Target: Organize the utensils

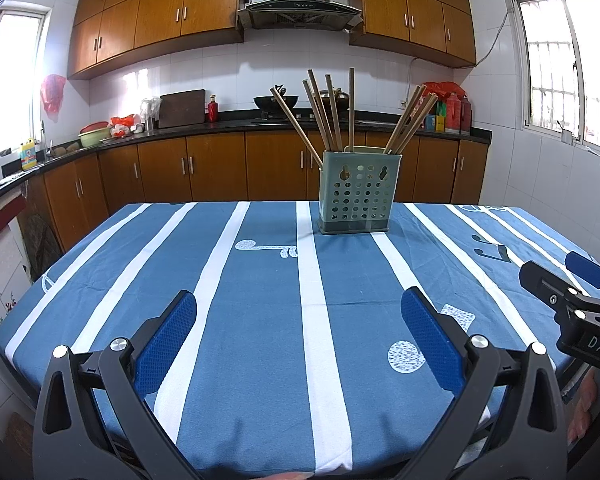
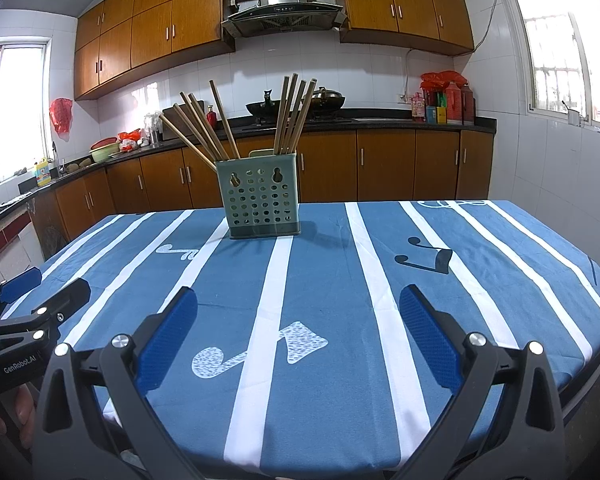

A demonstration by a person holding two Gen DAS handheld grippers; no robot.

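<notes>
A pale green perforated utensil holder (image 1: 358, 194) (image 2: 260, 196) stands upright near the far edge of the table. Several wooden chopsticks (image 1: 324, 114) (image 2: 292, 114) lean out of it in two bunches. My left gripper (image 1: 300, 312) hovers open over the near part of the table with nothing between its blue pads. My right gripper (image 2: 298, 308) is likewise open and holds nothing. Each gripper shows at the side of the other's view: the right gripper (image 1: 568, 280) and the left gripper (image 2: 44, 284).
A blue tablecloth with white stripes and music notes (image 1: 260, 280) (image 2: 340, 280) covers the table. Beyond it runs a dark kitchen counter (image 1: 180, 128) with a wok, bottles and bowls. Part of a hand (image 1: 584, 404) shows at the right edge.
</notes>
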